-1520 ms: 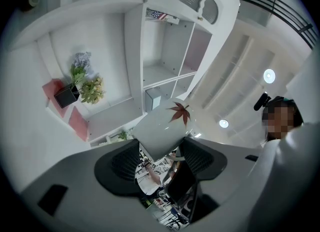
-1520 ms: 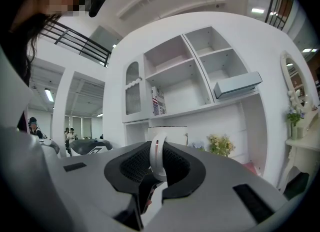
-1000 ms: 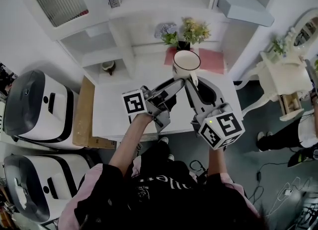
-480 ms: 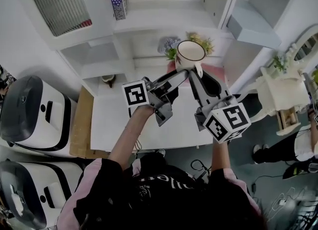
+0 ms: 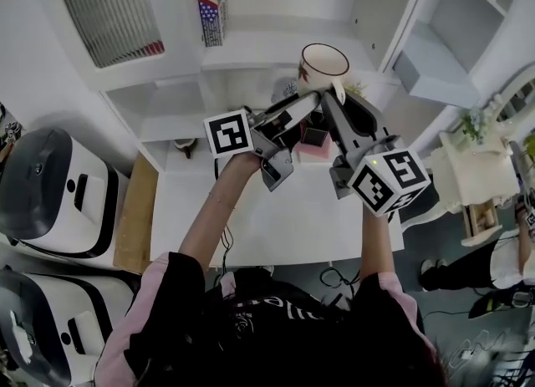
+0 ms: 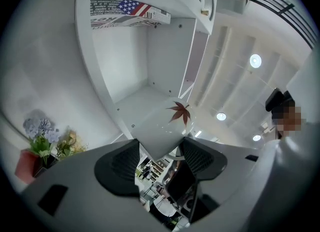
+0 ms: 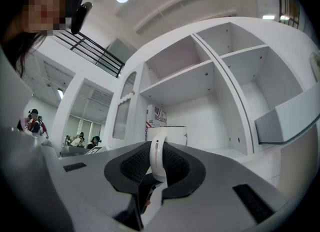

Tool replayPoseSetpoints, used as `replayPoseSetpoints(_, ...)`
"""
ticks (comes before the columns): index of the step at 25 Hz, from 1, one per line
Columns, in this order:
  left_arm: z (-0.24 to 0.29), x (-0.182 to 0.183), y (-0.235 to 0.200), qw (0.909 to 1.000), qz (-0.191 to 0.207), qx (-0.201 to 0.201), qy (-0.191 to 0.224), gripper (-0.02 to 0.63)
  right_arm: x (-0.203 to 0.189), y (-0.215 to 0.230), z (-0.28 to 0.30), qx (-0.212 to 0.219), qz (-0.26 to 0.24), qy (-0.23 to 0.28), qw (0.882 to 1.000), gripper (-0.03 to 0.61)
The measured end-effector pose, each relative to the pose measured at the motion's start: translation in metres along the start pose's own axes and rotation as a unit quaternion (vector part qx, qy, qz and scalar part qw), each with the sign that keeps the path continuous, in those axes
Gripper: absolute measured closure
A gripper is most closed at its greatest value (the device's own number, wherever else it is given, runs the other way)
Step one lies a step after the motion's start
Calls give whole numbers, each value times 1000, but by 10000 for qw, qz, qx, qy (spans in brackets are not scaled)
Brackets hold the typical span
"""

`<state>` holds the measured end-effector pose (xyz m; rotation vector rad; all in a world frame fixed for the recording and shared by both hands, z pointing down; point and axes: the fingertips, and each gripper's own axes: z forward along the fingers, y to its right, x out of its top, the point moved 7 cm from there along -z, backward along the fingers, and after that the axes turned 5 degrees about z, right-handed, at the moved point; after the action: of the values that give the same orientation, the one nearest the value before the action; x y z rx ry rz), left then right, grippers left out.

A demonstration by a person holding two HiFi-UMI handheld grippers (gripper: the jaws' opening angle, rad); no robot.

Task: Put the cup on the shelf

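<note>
We hold the cup [image 5: 324, 63] up before the shelf [image 5: 259, 43], above the worktop [image 5: 284, 218]. The right gripper [image 5: 333, 99] clamps its jaws on the handle; the left gripper [image 5: 308, 108] grips the base between its jaws.

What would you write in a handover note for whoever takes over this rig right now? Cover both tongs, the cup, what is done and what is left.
Left tongs: shut on the wall of the cup.
Right tongs: shut on the cup's handle.
Cup: upright, held in the air above the table, in front of the white shelf unit, not on any board.
Done: cup gripped and off the table.
Left: set it on a shelf board, open both tongs, pull back.
</note>
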<state>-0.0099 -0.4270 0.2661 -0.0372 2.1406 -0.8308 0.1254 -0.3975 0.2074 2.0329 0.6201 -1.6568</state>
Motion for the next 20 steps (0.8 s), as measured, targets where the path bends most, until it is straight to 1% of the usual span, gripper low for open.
replayPoseSetpoints(3, 5, 15, -6, 9999, 25, 78, 107, 339, 9, 6, 16, 65, -42, 38, 10000, 494)
replayPoseSetpoints(7, 14, 36, -12, 9992, 294, 210, 164, 339, 18, 14, 35, 27, 124, 193, 9997, 494)
replayPoseSetpoints(12, 24, 52, -24, 9990, 258, 137, 329, 339, 23, 24, 57, -36, 109, 116, 9999, 494)
replayPoseSetpoints(14, 23, 54, -29, 9988, 204, 211, 385, 339, 21, 26, 64, -23, 143, 56, 9999, 494)
replayPoseSetpoints(17, 22, 53, -35, 9988, 225, 318, 306, 344, 16, 29, 71, -22, 179, 12, 9998, 494)
replayPoseSetpoints(20, 22, 52, -36, 9975, 583, 394, 55, 357, 16, 30, 76, -52, 114, -20, 9999, 494)
